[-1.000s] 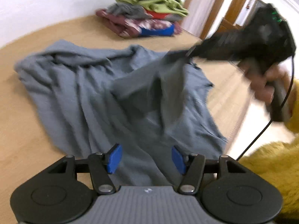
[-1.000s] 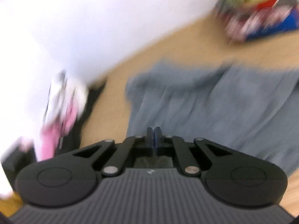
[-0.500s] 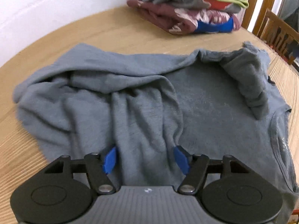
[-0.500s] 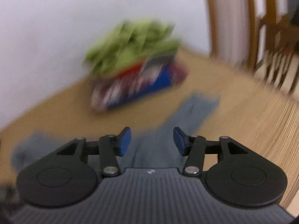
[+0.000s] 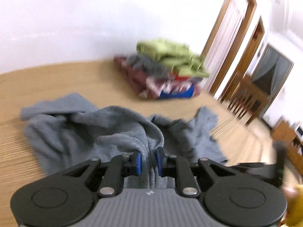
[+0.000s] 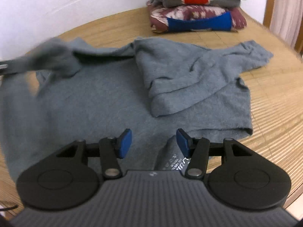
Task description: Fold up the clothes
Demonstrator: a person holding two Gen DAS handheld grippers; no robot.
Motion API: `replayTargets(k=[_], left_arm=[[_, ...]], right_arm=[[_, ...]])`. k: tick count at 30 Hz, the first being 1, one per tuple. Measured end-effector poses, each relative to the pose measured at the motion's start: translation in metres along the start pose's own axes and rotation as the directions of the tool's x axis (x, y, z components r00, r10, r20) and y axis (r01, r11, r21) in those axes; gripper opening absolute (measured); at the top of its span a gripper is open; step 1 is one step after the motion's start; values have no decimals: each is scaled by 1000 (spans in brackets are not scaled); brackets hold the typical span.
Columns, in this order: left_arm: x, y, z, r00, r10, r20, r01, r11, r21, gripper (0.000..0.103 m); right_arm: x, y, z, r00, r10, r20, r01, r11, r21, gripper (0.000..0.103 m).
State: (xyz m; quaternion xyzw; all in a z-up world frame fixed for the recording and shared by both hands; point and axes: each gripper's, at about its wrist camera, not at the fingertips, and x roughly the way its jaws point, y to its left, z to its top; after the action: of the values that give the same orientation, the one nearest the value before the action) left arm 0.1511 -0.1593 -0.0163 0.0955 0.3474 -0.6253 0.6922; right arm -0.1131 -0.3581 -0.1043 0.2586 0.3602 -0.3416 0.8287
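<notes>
One wooden counter (image 6: 269,102) carries everything; its far edge runs along a white wall (image 6: 56,1), and its right edge curves toward the near side.

Across the middle of it lies the grey shirt (image 6: 90,102), rumpled and not yet squared. Its long axis runs roughly left to right in the right wrist view: the collar end, with a printed neck label (image 6: 174,163), is at the near right, just under the right claw, and the body spreads away to the left. One sleeve (image 6: 191,79) is folded over the body on the right, its cuff pointing toward the near edge; the cloth behind it reaches toward the far right corner. At the far left a blurred bunch of the shirt is lifted off the counter.

At the far right corner sits a pile (image 6: 197,9) of folded clothes, apart from the shirt: maroon patterned with a blue band at the bottom, grey and red above, green on top.

Right claw (image 6: 154,143) hovers over the collar area with its blue pads spread and nothing between them.

Left claw (image 5: 148,160) has just been closing, and its pads now pinch a raised fold of the shirt, which drapes away from it toward the far edge.
</notes>
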Motion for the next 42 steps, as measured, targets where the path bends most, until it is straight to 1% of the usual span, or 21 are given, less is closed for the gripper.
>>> replayTargets(k=[3, 5, 7, 9, 12, 14, 16, 17, 18, 19, 21, 23, 24, 26, 28, 30, 32, 33, 36, 40, 42], left_arm=[[-58, 2, -22, 1000, 28, 6, -28, 999, -36, 18], [-84, -1, -41, 996, 80, -30, -82, 995, -60, 19], [-102, -3, -62, 987, 141, -74, -147, 986, -78, 19], [-110, 0, -83, 975, 183, -123, -199, 972, -129, 19], [-108, -4, -99, 975, 161, -152, -187, 966, -177, 19], [-99, -15, -103, 980, 125, -156, -149, 977, -154, 19], [-77, -28, -96, 984, 64, -167, -85, 989, -125, 20], [-62, -36, -90, 983, 29, -181, -47, 994, -97, 20], [-51, -44, -86, 981, 7, -196, -19, 998, -60, 23], [-36, -55, -80, 974, -2, -226, 1, 1000, -1, 28], [-15, -79, -77, 961, 28, -275, 6, 992, 124, 39], [-8, -96, -80, 957, 63, -283, 2, 974, 225, 51], [-9, -96, -82, 958, 64, -279, 4, 972, 236, 53], [-14, -83, -85, 956, 79, -282, -22, 979, 201, 57], [-18, -61, -84, 952, 118, -282, -80, 986, 144, 58], [-27, -31, -82, 943, 187, -275, -167, 982, 92, 59], [-25, -4, -76, 916, 284, -284, -271, 959, 85, 60], [-24, 5, -73, 907, 314, -280, -300, 949, 92, 60], [-9, 42, -66, 893, 341, -295, -342, 938, 50, 62], [29, 76, -64, 883, 335, -330, -367, 929, -39, 62], [42, 86, -67, 889, 309, -337, -352, 933, -72, 62]], right_arm=[[6, -13, 4, 1000, 24, -17, -23, 998, 52, 55], [12, -16, 6, 1000, 14, -21, -13, 998, 58, 55], [26, -19, 12, 999, -44, -23, 45, 998, 41, 55], [40, -19, 20, 993, -117, -20, 118, 993, 7, 53], [63, -21, 44, 970, -241, -6, 241, 970, -30, 58], [79, -34, 70, 969, -243, -33, 244, 969, 29, 59], [94, -45, 97, 955, -296, -2, 296, 955, 12, 58], [102, -51, 111, 945, -325, 15, 325, 946, 3, 57], [108, -54, 124, 897, -436, 74, 438, 898, -27, 57], [113, -59, 132, 854, -508, 113, 516, 855, -49, 57], [113, -73, 149, 827, -554, 97, 560, 828, -41, 58], [86, -90, 149, 909, -408, 86, 407, 913, 33, 58], [69, -96, 140, 939, -329, 101, 325, 944, 53, 58], [36, -102, 113, 969, -226, 103, 223, 974, 40, 59], [3, -107, 73, 982, -160, 99, 158, 987, 27, 62], [-21, -110, 29, 991, -111, 70, 109, 994, 29, 64], [-39, -103, -14, 996, -89, 14, 89, 996, 25, 64], [-45, -100, -32, 996, -94, -8, 95, 995, 24, 64], [-57, -84, -70, 994, -107, -33, 108, 994, 31, 64], [-56, -71, -87, 992, -115, -47, 119, 987, 105, 65], [-56, -63, -90, 991, -127, -33, 130, 986, 108, 65]])
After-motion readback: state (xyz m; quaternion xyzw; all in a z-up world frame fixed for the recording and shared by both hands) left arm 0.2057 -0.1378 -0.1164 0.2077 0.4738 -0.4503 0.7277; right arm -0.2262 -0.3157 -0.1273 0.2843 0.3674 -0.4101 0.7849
